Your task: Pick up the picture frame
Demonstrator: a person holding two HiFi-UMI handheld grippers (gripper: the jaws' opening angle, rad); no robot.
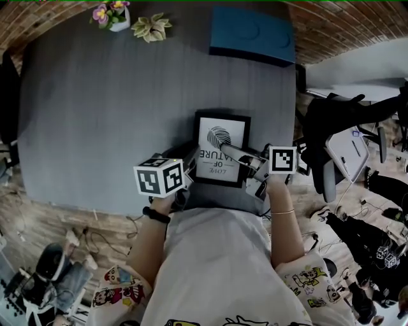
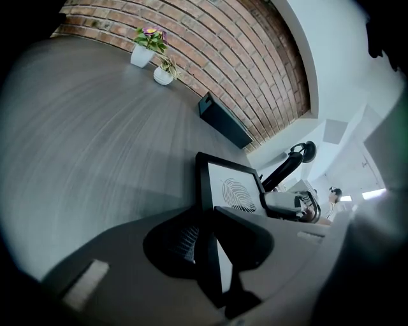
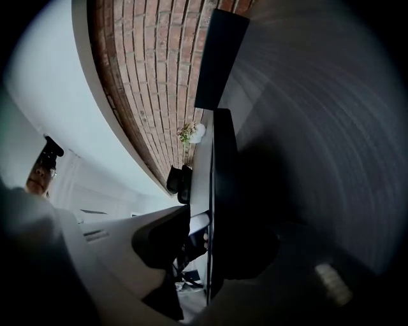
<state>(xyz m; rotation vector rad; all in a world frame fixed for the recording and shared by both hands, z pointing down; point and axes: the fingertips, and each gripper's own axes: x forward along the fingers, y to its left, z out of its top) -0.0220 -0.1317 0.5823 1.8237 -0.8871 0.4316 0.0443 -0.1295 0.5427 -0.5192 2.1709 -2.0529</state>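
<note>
The black picture frame (image 1: 221, 148) with a leaf print lies near the front edge of the grey table (image 1: 95, 114). My left gripper (image 1: 189, 167) is shut on its left edge; in the left gripper view the frame's rim (image 2: 215, 258) runs between the two fingers and the print (image 2: 233, 191) shows beyond. My right gripper (image 1: 241, 156) reaches over the frame's right side. In the right gripper view the frame (image 3: 220, 184) stands edge-on between the jaws, with one finger behind it and the pale finger (image 3: 162, 239) a small gap off its face.
Two potted plants (image 1: 111, 14) (image 1: 151, 27) and a dark blue box (image 1: 252, 33) stand along the table's far edge by the brick wall. A black office chair (image 1: 338, 130) is at the right of the table. Cables and gear lie on the floor.
</note>
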